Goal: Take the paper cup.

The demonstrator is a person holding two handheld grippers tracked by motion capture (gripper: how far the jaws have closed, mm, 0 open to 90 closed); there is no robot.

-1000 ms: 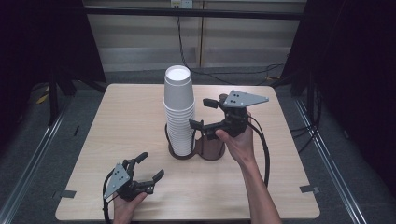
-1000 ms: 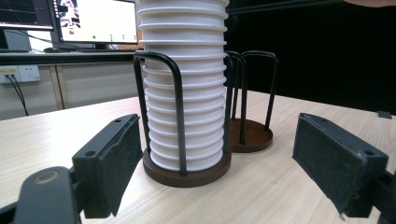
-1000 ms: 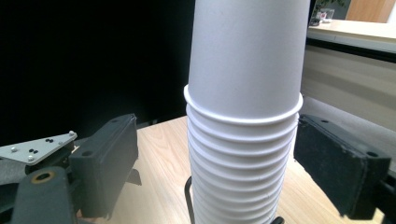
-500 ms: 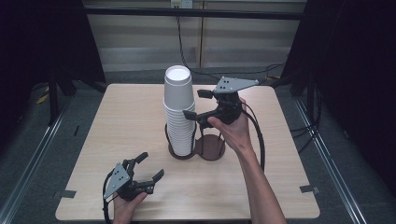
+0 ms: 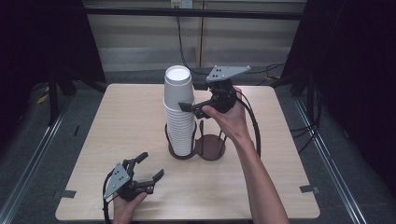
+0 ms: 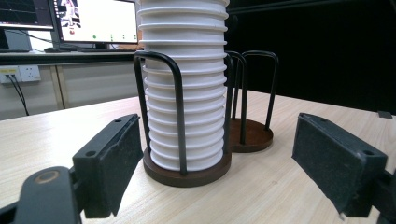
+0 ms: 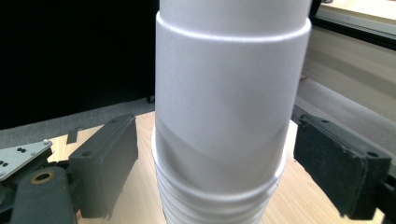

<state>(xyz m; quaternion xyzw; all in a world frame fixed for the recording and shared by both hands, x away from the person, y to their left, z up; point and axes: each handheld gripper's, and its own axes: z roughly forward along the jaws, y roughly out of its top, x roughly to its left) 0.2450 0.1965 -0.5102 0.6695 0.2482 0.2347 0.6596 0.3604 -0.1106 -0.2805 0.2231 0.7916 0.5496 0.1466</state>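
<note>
**Cup stack in left ring of holder, R gripper at its top**

Cup stack point(image 5: 179, 112): tall column of white paper cups, nested upside down, standing upright in the left ring of a dark two-ring holder point(image 5: 197, 148) near mid-bench. Right ring of the holder is bare. Black wire hoops rise round the stack's lower part, as the left gripper view shows point(image 6: 186, 88).

Right gripper point(image 5: 200, 104): held up beside the stack's upper part, w/ grey plate on top and cable trailing down toward the bench point(image 5: 280, 154). Jaws wide; in the right gripper view they stand either side of the top cups point(image 7: 231, 107), one left, one right, apart from the cup wall, not touching.

Left gripper point(image 5: 148, 168): low over the near-left part of the bench, in the person's hand, well apart from the holder. Jaws wide, nothing between them; in its own view they point toward the holder base and stack.

Bkgd of left gripper view: monitors point(image 6: 95, 21) on a desk, wall socket point(image 6: 20, 73).
</note>
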